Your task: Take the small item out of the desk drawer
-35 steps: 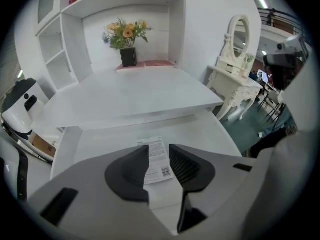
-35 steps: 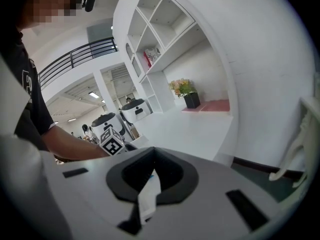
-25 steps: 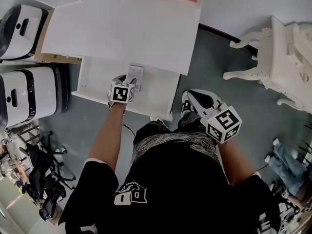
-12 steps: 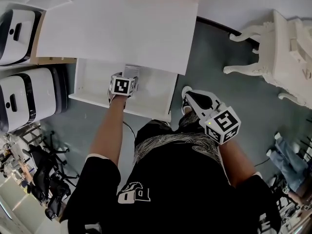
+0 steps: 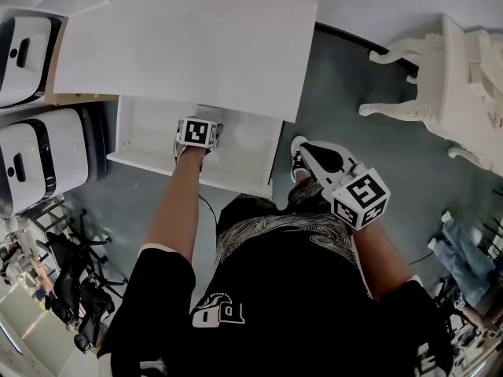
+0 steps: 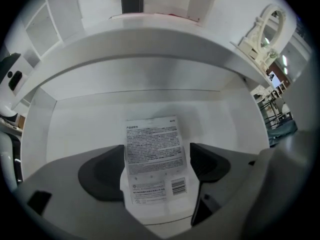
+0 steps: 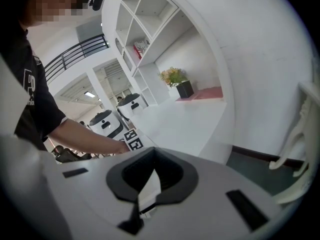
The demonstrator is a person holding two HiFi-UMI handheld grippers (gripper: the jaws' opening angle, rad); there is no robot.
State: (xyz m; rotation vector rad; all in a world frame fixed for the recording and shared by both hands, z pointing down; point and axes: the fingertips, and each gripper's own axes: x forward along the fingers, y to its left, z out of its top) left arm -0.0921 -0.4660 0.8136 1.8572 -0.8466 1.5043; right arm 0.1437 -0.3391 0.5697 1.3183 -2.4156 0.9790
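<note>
Head view: the left tool [image 5: 206, 126] reaches into the open drawer [image 5: 149, 132] under the white surface [image 5: 189, 45], while the right tool [image 5: 310, 157] hangs by the person's waist, well apart from the drawer. Left gripper view: the jaws are opening, with a white printed packet [image 6: 154, 154] lying flat on the drawer floor between the dark pads. Right gripper view: that tool's jaws meet at the tips, with nothing held between them.
</note>
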